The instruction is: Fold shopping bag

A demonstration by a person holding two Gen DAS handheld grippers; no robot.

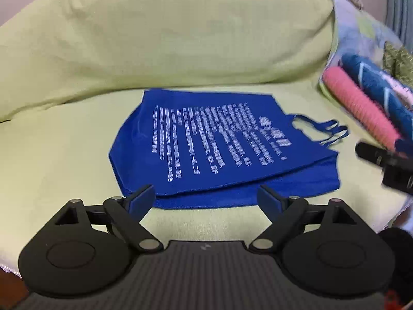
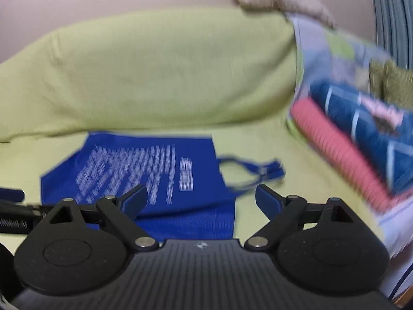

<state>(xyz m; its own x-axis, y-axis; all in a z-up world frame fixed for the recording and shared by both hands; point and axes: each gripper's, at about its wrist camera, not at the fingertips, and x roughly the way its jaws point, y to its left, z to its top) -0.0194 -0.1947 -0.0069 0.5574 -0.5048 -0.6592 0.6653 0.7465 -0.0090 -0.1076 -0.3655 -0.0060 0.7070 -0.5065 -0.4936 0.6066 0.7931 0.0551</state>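
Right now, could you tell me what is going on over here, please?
A person holds two grippers over a blue shopping bag lying flat on a green-covered couch, its handles trailing toward a stack of folded cloth. The left gripper and right gripper are both open, holding nothing. No fold is made yet.

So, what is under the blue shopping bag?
The blue non-woven shopping bag with white print lies flat on a yellow-green cloth-covered sofa seat, which shows all around it. Whatever lies directly beneath the bag, or inside it, is covered and cannot be seen.
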